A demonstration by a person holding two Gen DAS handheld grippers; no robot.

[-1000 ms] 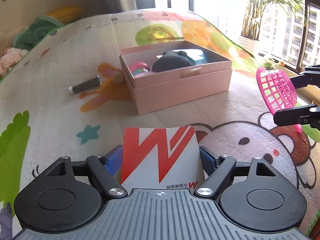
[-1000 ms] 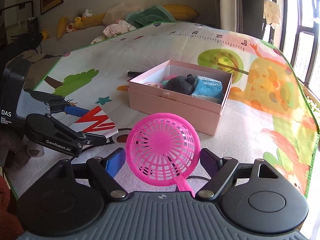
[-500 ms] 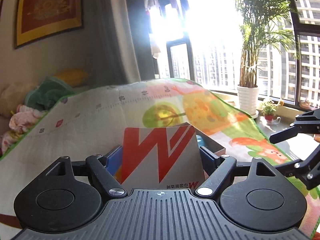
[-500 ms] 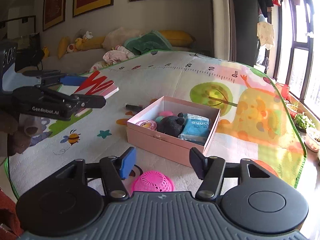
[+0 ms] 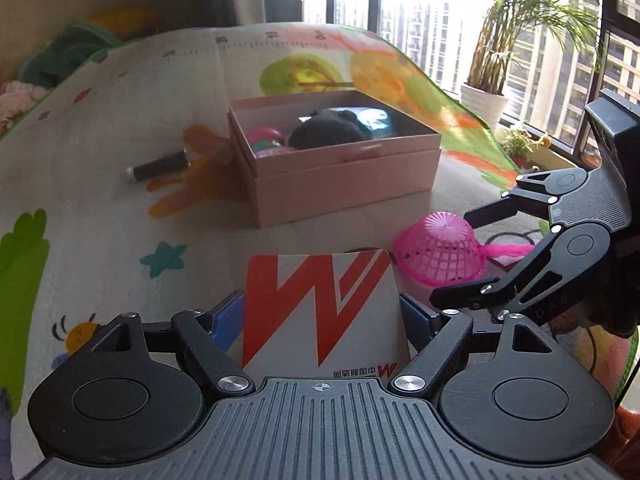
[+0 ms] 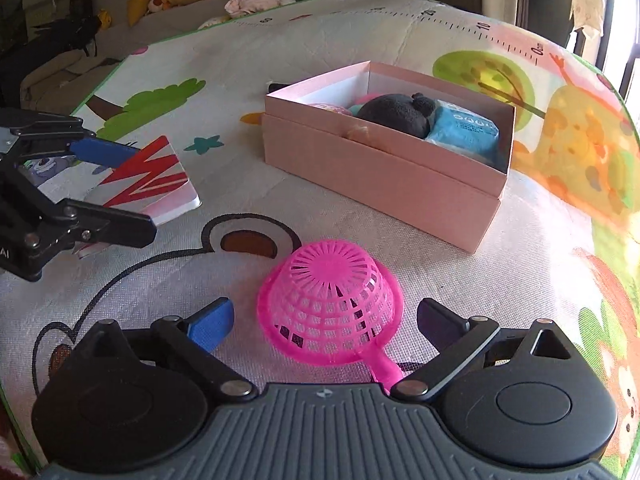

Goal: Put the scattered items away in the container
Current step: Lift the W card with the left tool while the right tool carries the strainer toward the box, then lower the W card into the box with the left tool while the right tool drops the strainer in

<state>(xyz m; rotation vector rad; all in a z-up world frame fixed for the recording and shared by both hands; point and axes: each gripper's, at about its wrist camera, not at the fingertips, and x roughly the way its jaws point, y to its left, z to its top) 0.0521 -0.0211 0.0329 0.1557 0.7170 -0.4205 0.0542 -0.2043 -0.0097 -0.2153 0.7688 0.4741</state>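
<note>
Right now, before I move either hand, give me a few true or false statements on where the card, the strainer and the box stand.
1. The left gripper is shut on the red and white card. True.
2. The right gripper holds the pink strainer off the mat. False: its jaws are open and the strainer lies dome up on the play mat between the fingers.
3. The pink box is empty. False: it holds a black plush toy, a blue packet and other small items.
4. A dark cylinder lies on the mat outside the box. True.
5. The card already rests inside the box. False: it is held short of the box.
</note>
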